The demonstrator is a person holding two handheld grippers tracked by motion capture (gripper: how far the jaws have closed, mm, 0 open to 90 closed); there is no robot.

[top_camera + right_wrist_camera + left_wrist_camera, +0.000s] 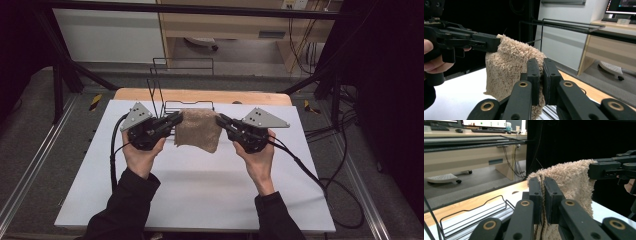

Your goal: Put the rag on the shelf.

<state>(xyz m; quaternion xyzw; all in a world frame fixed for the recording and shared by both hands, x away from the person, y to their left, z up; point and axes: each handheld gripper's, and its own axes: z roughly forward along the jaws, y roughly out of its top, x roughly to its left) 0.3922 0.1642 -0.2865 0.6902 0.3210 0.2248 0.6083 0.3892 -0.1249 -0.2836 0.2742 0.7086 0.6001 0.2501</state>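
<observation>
Hanging between the two tools, a tan, fluffy terry cloth [198, 131] is stretched above the far half of the white counter [200, 195], its lower edge drooping toward the surface. The left hand-held gripper [176, 122] has its black jaws pressed together on the cloth's left upper corner; in the left gripper view the pile [571, 182] is pinched tight between the two jaws, and the fabric falls away below them. The right hand-held gripper [220, 121] is clamped in the same way on the opposite upper corner, and in the right gripper view the cloth [509, 67] bulges out to either side of its closed jaws. Each gripper view also shows the other hand-held gripper farther off, biting the far corner of the cloth [599, 168] [486, 42].

Just behind the cloth, a black wire rack [172, 85] stands at the far edge of the counter, against a strip of bare wood [200, 95]. The person's left hand [140, 155] and right hand [257, 160] grip the tools from below, in dark sleeves [125, 210].
</observation>
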